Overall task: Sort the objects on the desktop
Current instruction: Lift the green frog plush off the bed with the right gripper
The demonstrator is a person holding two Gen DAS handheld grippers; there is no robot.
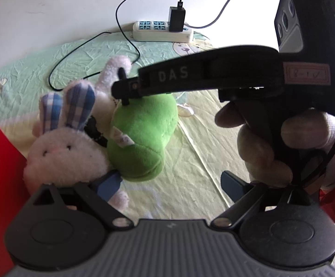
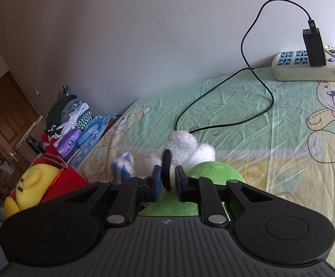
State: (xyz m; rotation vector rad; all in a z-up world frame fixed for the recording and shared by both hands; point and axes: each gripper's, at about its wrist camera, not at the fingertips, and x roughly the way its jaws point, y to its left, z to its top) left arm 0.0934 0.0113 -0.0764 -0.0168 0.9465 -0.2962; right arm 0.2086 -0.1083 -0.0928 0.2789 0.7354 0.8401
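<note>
Nearest, the left tool point(image 1: 172, 184) gapes wide beside a white plush rabbit with blue checked ears point(image 1: 63, 154). Beyond, the right tool point(image 2: 167, 182) pinches a black tab above a green plush toy point(image 2: 213, 173) on the bed point(image 2: 271, 143).

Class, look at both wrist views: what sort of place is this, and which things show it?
Probably a bedroom at home: a teddy-bear print sheet covers the surface, plush toys such as the white rabbit lie on it, and folded clothes are piled by the wall.
</note>
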